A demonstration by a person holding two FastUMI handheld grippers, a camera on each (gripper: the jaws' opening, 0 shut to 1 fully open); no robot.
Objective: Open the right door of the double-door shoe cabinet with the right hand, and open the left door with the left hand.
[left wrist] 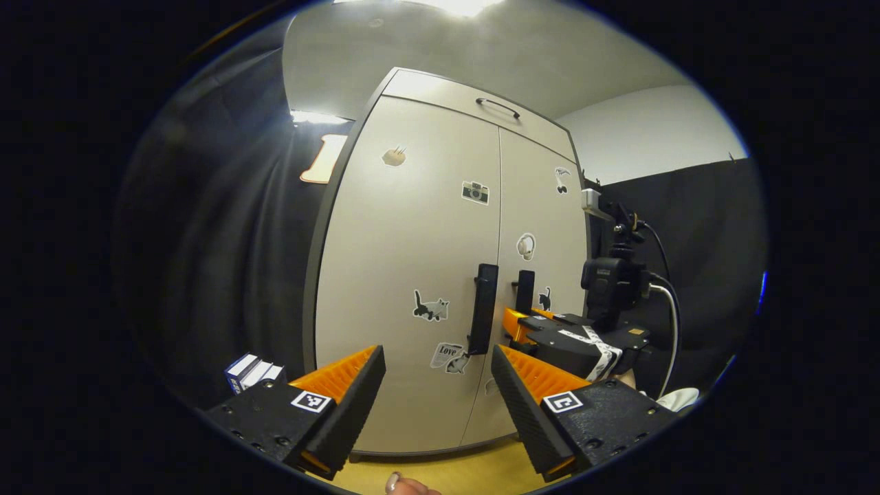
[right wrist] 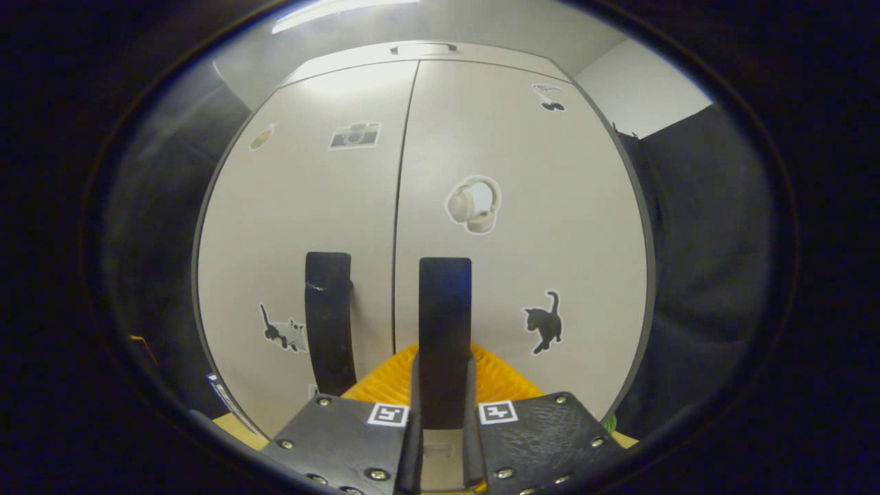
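The cabinet (left wrist: 412, 275) stands shut, both doors flush. In the right gripper view the right hand-held gripper (right wrist: 443, 385) is clamped on the right handle (right wrist: 445, 316), its fingers pressed to either side of the bar at about 6 o'clock; the left handle (right wrist: 328, 323) hangs free at 8 o'clock from the seam.

In the left gripper view the left hand-held gripper (left wrist: 438, 361) has its fingers wide apart, short of the left handle (left wrist: 483, 309), which sits at about 1 o'clock from the gap. The right hand-held gripper (left wrist: 526, 320) shows just beyond, on the right handle (left wrist: 525, 290).

Risks, as I judge them: the grip sits low on the bar, so a pull off the door's arc could slide the fingers down and off. The two handles are close together, so the left hand-held gripper, moving in, may knock the right one or foul the right door as it swings. A sharp tug could rock the cabinet.
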